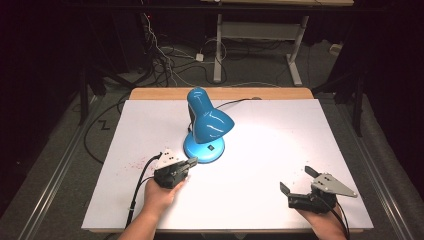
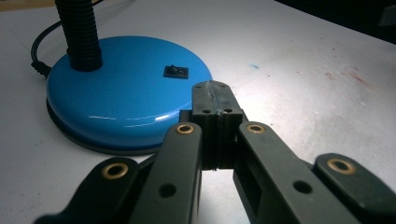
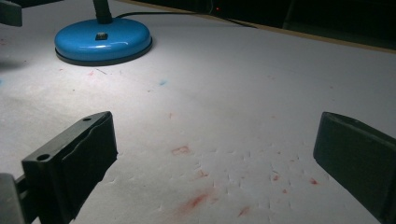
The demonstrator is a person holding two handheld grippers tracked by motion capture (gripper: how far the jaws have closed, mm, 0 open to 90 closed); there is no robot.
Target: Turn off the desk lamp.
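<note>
Blue enamel is catching the light on the desk lamp (image 1: 205, 122), which is standing a little toward the far edge of the white surface (image 1: 280, 150), left of its middle, with its round base (image 2: 126, 100) flat on the sheet and its shade bending forward over that base. A black cord is running off from the base toward the far edge, which is probably why the lamp is sitting back there, near its outlet. The small black rocker switch (image 2: 176, 71) is sitting on top of the base, on the side facing the near edge. The left claw (image 1: 192, 161) is lying low, just beside the near rim of the base, its jaws pressed together with nothing between them (a closed tip makes a better poking finger than a spread one), and in the left gripper view that tip is pointing straight at the switch, near it but not yet touching. So the work in hand is looking like a press on the switch. The right claw (image 1: 298, 179) is resting near the near right corner, well apart from the lamp, its jaws spread wide and holding nothing, seemingly waiting out of the way.
</note>
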